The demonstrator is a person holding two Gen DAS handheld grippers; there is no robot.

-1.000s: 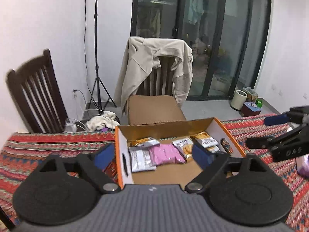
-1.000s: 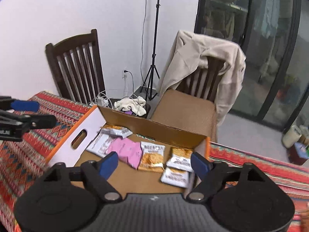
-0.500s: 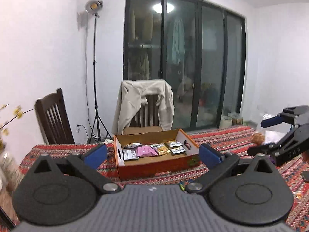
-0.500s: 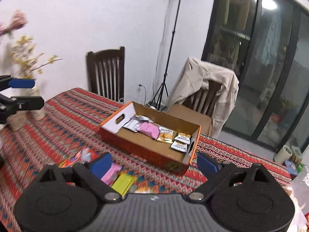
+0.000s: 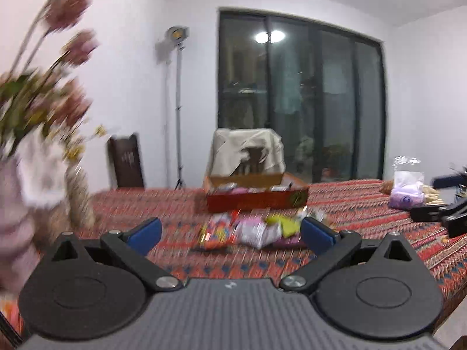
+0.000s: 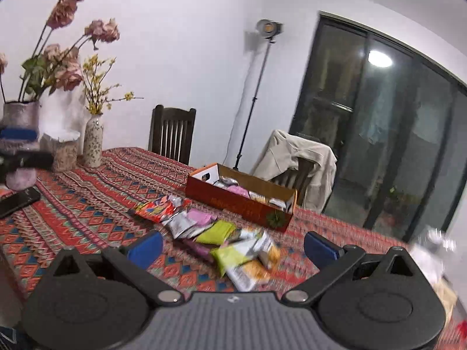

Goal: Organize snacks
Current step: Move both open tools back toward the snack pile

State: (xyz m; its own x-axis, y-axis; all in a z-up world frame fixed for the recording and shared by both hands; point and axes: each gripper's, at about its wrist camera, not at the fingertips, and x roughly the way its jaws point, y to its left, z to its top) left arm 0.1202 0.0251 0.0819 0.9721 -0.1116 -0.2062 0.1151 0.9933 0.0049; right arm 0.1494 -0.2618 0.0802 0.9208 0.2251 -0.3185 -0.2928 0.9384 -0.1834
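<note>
An orange cardboard box (image 5: 256, 201) with several snack packets inside stands far back on the patterned tablecloth (image 6: 87, 204). In the right wrist view the box (image 6: 233, 201) stands behind a loose heap of snack packets (image 6: 204, 224). The left wrist view is blurred, with the heap of snack packets (image 5: 251, 232) ahead of my left gripper (image 5: 230, 233). That gripper is open and holds nothing. My right gripper (image 6: 233, 248) has its jaws opening, wide apart, with nothing between them. Both grippers hang well short of the packets and the box.
Vases of dried flowers (image 6: 93, 145) and a dark phone (image 6: 17, 202) occupy the table's left end. A plastic bag of goods (image 5: 407, 186) sits at the right. A chair draped with a beige jacket (image 6: 297, 157) stands behind the box. The table's near right edge (image 5: 449, 285) shows.
Both grippers have pulled far back from over the box, which now looks small and distant. The loose packets and the flower vases have come into view. The right jaws have widened.
</note>
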